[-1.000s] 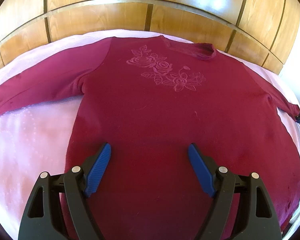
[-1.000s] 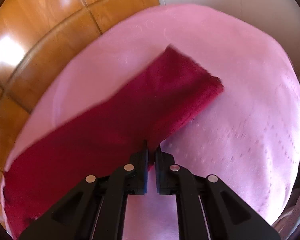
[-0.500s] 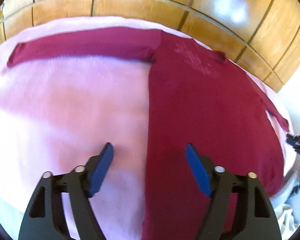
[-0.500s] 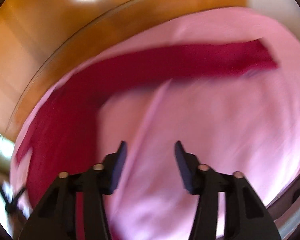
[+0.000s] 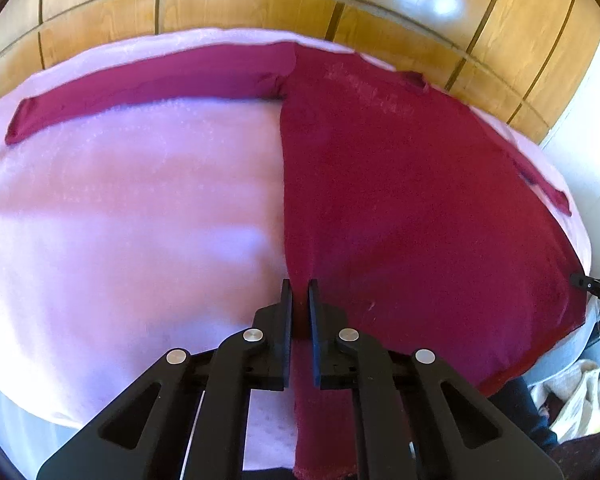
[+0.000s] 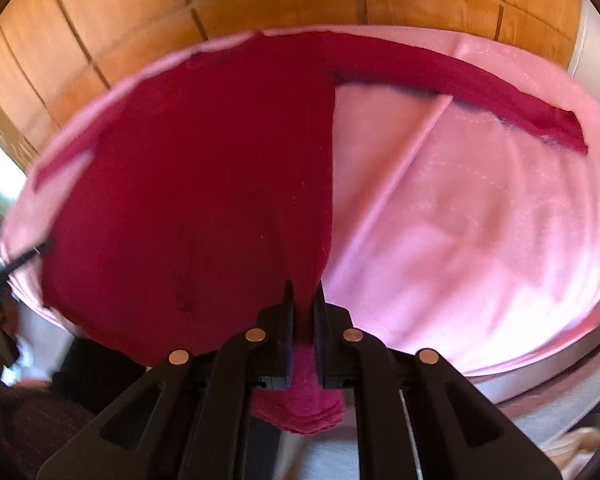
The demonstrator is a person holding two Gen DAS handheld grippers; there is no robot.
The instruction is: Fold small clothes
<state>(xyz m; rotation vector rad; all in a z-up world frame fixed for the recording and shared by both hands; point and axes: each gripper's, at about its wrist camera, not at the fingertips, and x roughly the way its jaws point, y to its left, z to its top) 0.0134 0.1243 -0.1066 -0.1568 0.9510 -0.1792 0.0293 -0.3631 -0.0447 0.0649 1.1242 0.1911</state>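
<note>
Bed [image 5: 120, 208], pink cover: we keep the garment spread on it for folding. Maroon long-sleeved top [image 5: 400, 200]: flat, sleeves out sideways, hem toward us. Left tool [image 5: 299, 300] and right tool [image 6: 303, 300]: each clamped on a hem corner, presumably to lift. Bag [image 5: 580, 400] beside the bed: no obstruction.

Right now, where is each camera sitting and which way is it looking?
Left wrist: on the left claw, looking down its fingers at the red sweater on the pink bed; it is shut on the sweater's side edge.
Right wrist: on the right claw, looking down at the same sweater, shut on its other side.
Both show sweater, bed, wooden wall.
</note>
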